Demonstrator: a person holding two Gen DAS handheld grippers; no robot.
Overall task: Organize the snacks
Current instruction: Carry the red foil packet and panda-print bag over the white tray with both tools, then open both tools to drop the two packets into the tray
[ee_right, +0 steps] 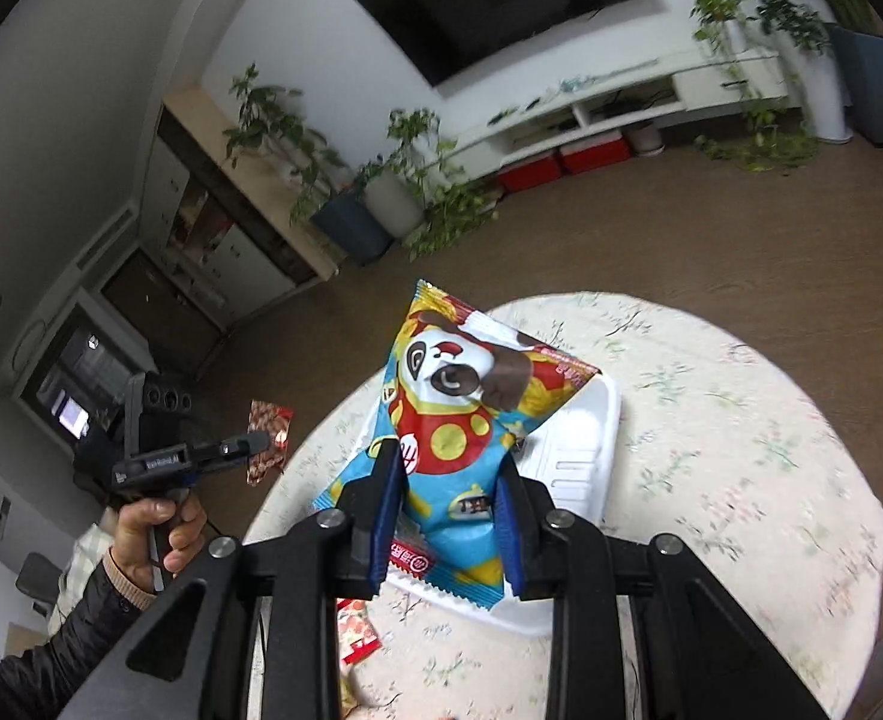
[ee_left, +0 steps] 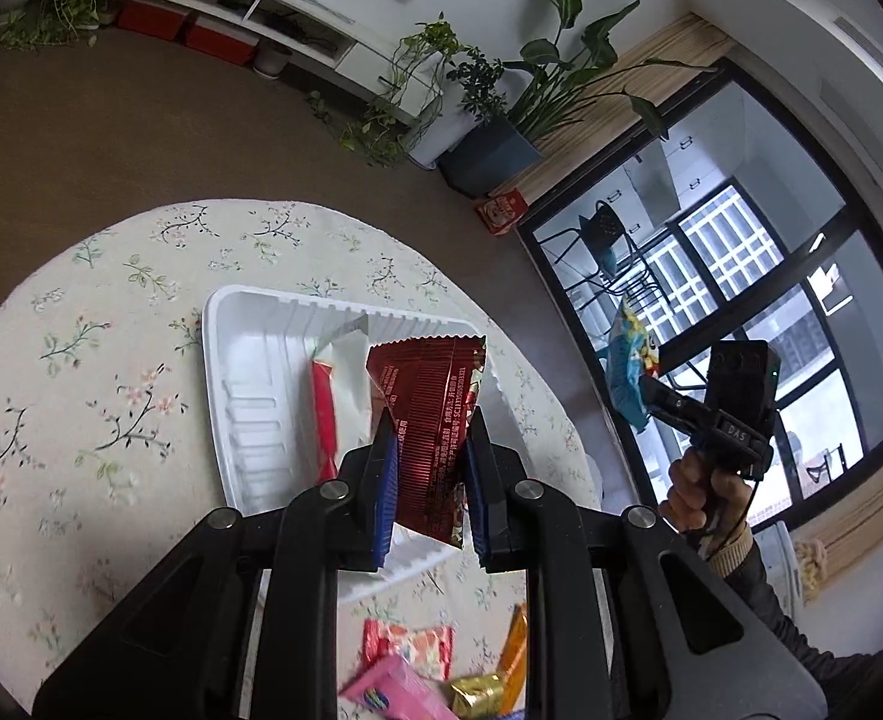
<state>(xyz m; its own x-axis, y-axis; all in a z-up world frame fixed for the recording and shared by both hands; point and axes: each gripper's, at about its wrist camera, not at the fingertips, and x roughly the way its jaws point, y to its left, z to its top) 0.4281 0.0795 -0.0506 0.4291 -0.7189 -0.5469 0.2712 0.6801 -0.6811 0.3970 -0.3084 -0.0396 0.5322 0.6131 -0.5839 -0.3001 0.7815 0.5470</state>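
My left gripper is shut on a dark red snack packet, held above the near end of a white plastic tray. A red-and-white packet lies in that tray. My right gripper is shut on a blue, red and yellow puffed snack bag with a cartoon face, over the same tray. In the left wrist view the right gripper shows at the right with the blue bag. The right wrist view shows the left gripper at the left with the red packet.
The tray rests on a round table with a floral cloth. Several loose snacks, pink, red and gold, lie near the table's front edge. A hand grips the right gripper's handle. Brown floor, potted plants and a white TV shelf lie beyond.
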